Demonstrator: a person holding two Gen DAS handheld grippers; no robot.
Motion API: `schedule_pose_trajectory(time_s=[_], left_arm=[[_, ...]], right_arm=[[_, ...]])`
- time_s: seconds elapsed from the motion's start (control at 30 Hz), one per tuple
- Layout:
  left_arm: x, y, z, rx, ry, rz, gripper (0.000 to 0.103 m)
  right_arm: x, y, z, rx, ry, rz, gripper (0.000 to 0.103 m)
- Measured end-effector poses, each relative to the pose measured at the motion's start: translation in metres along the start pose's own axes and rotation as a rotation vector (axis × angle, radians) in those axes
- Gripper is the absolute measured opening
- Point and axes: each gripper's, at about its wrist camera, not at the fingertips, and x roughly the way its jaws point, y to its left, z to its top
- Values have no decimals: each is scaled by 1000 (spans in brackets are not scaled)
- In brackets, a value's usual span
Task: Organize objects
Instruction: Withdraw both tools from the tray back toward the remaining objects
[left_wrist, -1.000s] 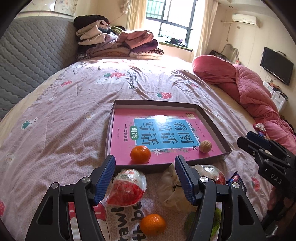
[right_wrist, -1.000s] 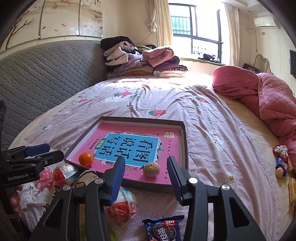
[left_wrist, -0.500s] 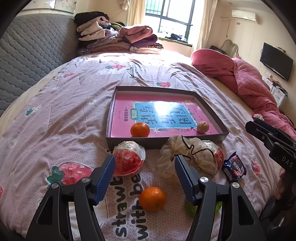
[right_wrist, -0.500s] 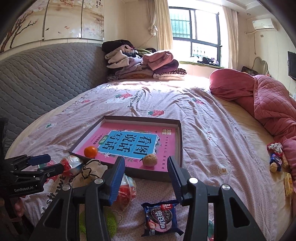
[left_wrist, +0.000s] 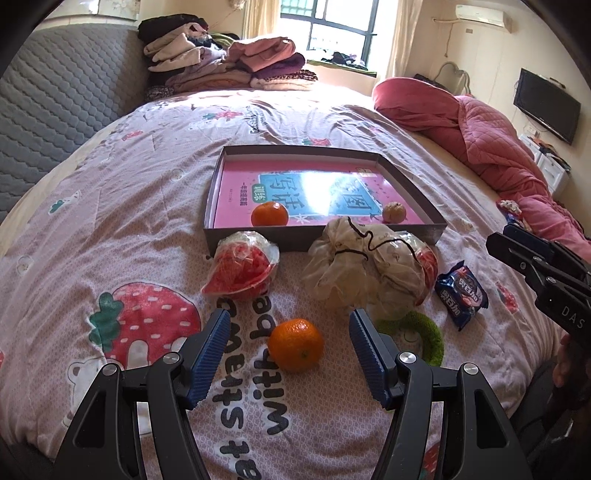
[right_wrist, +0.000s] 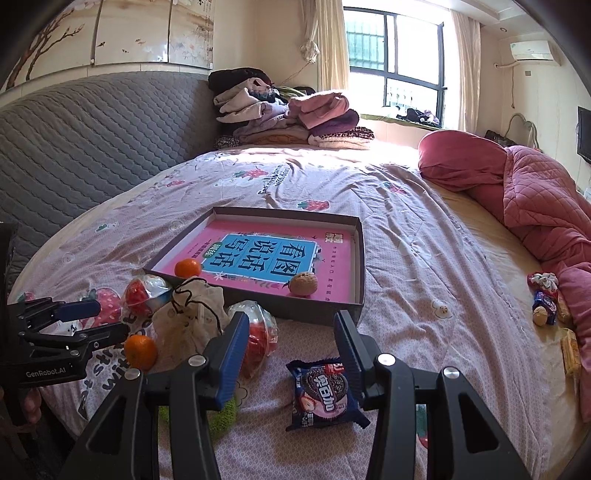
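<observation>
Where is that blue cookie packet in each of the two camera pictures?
Left wrist view: the packet lies at right, on the bedspread, right of the cloth pouch.
Right wrist view: the packet lies low in the middle, between the open jaws.
Shared landmark: the walnut in the tray, just beyond the packet in both.

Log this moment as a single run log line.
left hand-held gripper: open, straddling loose orange | right hand-held gripper: open, above cookie packet | box: holds orange, walnut

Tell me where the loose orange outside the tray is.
The loose orange lies on the bedsheet, between the open left gripper fingers, nearer than the drawstring pouch.
</observation>
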Motion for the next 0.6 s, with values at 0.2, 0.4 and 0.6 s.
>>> schedule_pose_trajectory(time_s=[0.2,0.4,0.6], left_arm=[[-1,-4,-9,12,18,-1,68],[-2,-2,-12,12,28,0,68],[-1,-1,-17,8,43,1,68]], right_arm=[[-4,1,-9,2,19,2,47],[-6,12,-18,-23,36,16,47],[-7,18,-25,-40,53,31,47]])
